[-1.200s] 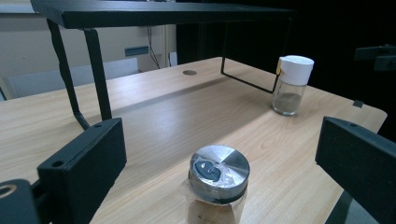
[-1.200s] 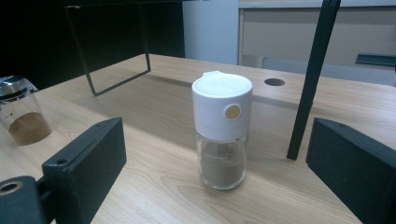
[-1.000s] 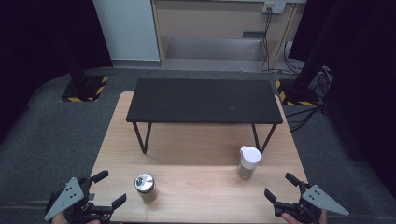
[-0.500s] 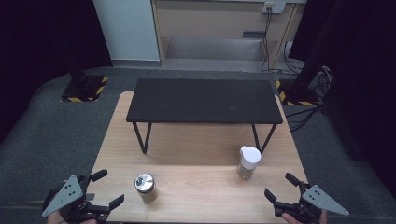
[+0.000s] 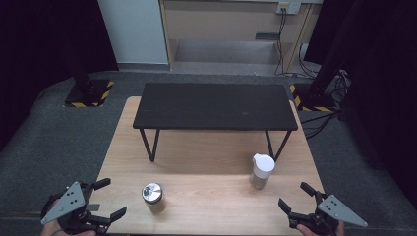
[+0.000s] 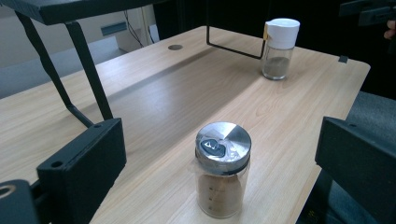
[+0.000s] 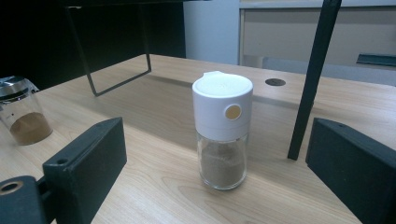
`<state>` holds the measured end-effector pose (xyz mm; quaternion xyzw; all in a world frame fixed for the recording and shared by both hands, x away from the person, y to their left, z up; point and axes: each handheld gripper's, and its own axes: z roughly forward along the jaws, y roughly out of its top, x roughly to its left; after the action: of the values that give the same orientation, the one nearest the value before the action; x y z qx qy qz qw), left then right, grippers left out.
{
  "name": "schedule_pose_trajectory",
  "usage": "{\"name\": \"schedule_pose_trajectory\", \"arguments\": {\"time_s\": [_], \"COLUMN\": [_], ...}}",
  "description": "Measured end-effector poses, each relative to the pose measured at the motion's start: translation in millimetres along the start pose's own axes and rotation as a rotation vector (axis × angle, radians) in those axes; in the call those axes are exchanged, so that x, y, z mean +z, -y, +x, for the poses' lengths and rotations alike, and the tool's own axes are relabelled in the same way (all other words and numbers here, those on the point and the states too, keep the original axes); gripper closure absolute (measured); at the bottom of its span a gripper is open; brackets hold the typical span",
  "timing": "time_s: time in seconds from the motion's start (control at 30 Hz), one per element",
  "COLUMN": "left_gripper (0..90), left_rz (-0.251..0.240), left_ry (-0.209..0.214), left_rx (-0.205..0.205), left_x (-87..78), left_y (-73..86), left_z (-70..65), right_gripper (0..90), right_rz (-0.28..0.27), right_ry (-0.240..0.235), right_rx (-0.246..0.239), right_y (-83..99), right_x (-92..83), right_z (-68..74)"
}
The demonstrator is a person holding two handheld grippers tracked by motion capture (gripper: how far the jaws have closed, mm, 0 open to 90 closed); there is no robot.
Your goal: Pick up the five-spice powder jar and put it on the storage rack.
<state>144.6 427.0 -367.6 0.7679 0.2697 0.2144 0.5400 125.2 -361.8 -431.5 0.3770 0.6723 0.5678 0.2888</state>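
Lower left of the high view: left tongs (image 5: 101, 200), jaws spread wide, nothing held, aimed at the steel-lidded jar (image 5: 152, 193) just beyond, near the front edge of the desk (image 5: 211, 157). Lower right: right tongs (image 5: 297, 196), likewise wide apart and empty, pointed toward the white-capped shaker (image 5: 262, 170), standing a little farther in, close to a leg of the black shelf (image 5: 216, 105). In the left tongs view, steel-lidded jar (image 6: 223, 175) upright at lower centre, between the two black jaws but apart from both, brown powder in the bottom. In the right tongs view, white-capped shaker (image 7: 222, 133) upright at centre, ahead of the jaws, untouched, greyish powder inside. Judged as the approach step, before any grasp: both containers lined up, neither taken. Next move likely calls for advancing each tongs level with the glass body, below the lid, centring it between the jaws, then closing gently enough not to tip or skid it. Farthest back, upper half of the frame: black shelf, top bare.
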Motion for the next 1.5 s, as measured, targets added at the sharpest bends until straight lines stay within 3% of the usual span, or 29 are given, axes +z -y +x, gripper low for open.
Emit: {"name": "schedule_pose_trajectory", "arguments": {"time_s": [0.47, 0.7, 0.8, 1.2, 1.5], "left_gripper": [0.7, 0.7, 1.3, 3.7, 9.0], "left_rz": [0.035, 0.069, 0.098, 0.179, 0.187], "left_ry": [0.027, 0.048, 0.071, 0.127, 0.161], "left_rx": [-0.003, 0.004, 0.020, 0.021, 0.028], "left_x": [6.5, 18.1, 31.3, 80.1, 103.1], "left_y": [-1.3, -4.0, -4.7, -4.4, -6.0], "left_z": [9.8, 14.3, 17.6, 25.1, 29.8], "right_gripper": [5.4, 5.4, 5.4, 5.4, 5.5], "right_rz": [0.001, 0.000, 0.000, -0.001, -0.003], "right_ry": [0.001, 0.000, -0.001, 0.001, 0.003], "right_rx": [0.004, 0.006, 0.006, 0.010, 0.010], "right_y": [0.1, 0.2, 0.3, 0.8, 1.1], "right_x": [0.6, 0.8, 0.9, 0.5, -0.3], "right_z": [-0.3, -0.7, -0.6, -1.3, -1.4]}}
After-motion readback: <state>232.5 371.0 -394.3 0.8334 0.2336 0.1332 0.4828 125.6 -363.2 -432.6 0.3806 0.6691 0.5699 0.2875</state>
